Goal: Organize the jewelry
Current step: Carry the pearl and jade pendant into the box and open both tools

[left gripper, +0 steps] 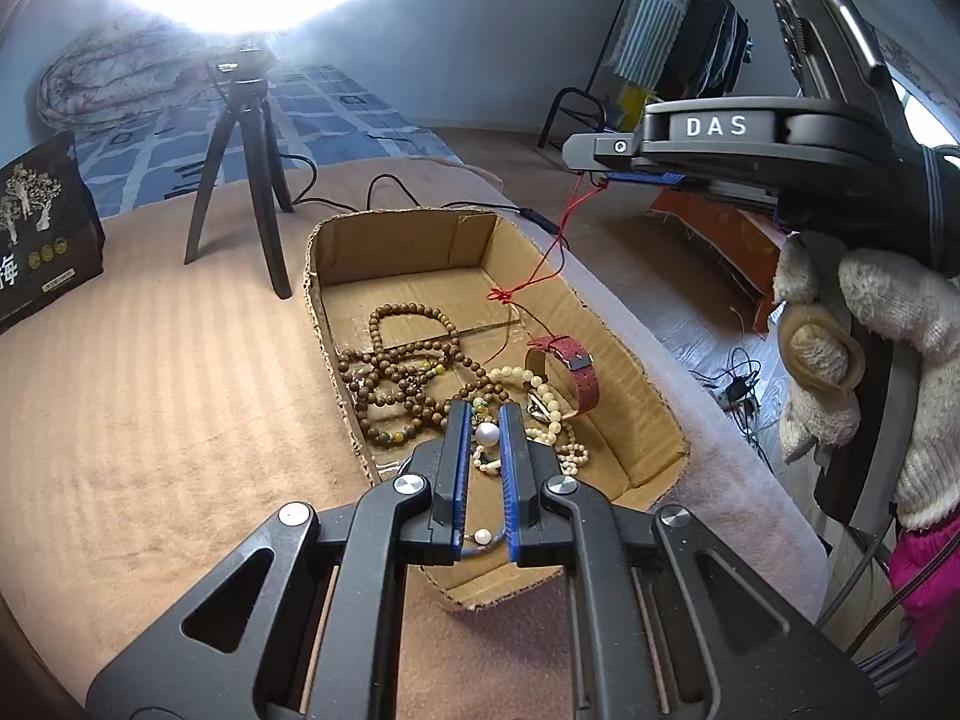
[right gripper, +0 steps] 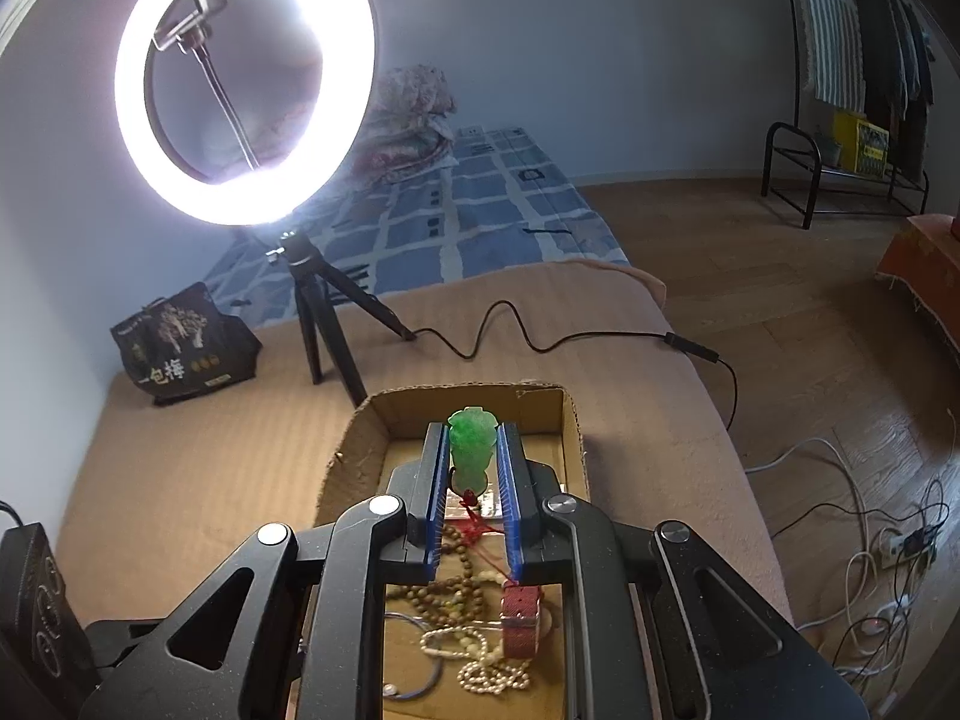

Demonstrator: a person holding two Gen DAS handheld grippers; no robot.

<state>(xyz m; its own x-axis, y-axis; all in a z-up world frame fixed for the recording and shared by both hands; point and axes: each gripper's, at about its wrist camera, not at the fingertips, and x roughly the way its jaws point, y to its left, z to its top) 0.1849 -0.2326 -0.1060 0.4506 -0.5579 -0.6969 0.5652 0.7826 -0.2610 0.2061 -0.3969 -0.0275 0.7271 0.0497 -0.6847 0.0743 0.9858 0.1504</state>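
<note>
- Jade pendant (right gripper: 472,450) sits clamped between the blue pads of my right gripper (right gripper: 471,438), held up over the far end of the cardboard box (right gripper: 354,438); its red cord (left gripper: 543,264) trails down from the gripper into the box.
- I judge the pendant small, hard and smooth, likely to chip if dropped, so the flat sides where I grip it now are the sensible place to hold it, and it wants setting down low, not letting fall.
- The cord is thin and limp; it could snag on the other pieces, so I would watch where it drapes.
- My left gripper (left gripper: 483,420) hangs over the near end of the box with nothing clearly between its pads; its jaws are closed down to a narrow slot.
- Below lie wooden bead strings (left gripper: 396,372), a pale bead chain (left gripper: 558,438), a red watch strap (left gripper: 570,372) and a big pearl (left gripper: 487,433) on a string.
- Those strings are floppy and tangled; lifting one by a single loop probably drags its neighbours along.
</note>
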